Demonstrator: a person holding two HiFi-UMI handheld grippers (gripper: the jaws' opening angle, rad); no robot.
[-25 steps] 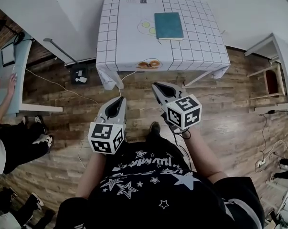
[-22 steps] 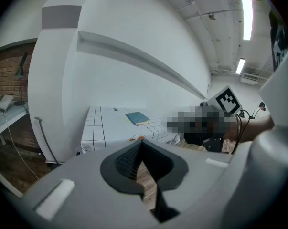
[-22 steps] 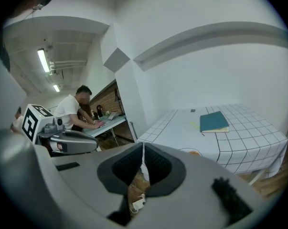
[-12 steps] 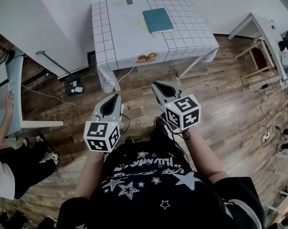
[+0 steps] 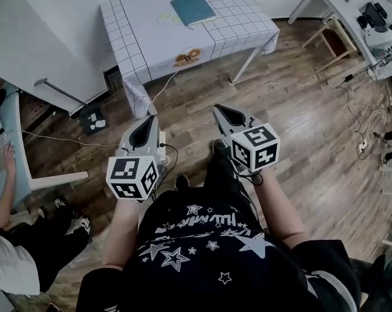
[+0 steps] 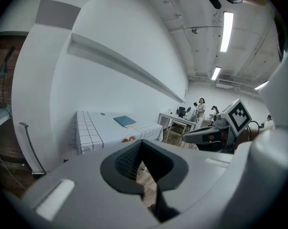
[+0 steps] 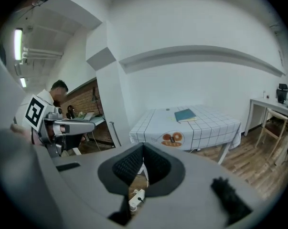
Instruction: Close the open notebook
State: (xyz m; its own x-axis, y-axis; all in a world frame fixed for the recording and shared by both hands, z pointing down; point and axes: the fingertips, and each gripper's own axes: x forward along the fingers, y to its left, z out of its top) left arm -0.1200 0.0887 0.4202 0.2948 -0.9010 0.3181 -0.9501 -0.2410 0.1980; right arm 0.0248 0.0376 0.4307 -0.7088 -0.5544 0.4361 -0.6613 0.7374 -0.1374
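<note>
Standing on the wooden floor point(image 5: 300, 116), well apart from the bench point(image 5: 248, 19), we hold both grippers low in front of our dark star-printed shirt point(image 5: 202, 239). The left gripper point(image 5: 147, 118) has its jaws pressed together with nothing between them. Its own view shows the two dark pads meeting along one line, with only floorboards showing through the gap below them. The right gripper point(image 5: 217, 108) is likewise pressed together and carries nothing. In its own view a small white plug block point(image 7: 134, 200) with a cable lies on the floor below the tips. Both grippers point roughly toward the bench, side by side and apart from each other.

The teal notebook point(image 5: 192, 8) lies flat on the bench's white checked cloth, toward the far side. Its cover is up and it is closed as far as we can make out, with a pale yellow-green print just beside it on the cloth. An orange print point(image 5: 187, 57) sits at the cloth's near edge. At the left edge of the head view another person point(image 5: 13, 265) sits by a pale desk point(image 5: 26, 155).
</note>
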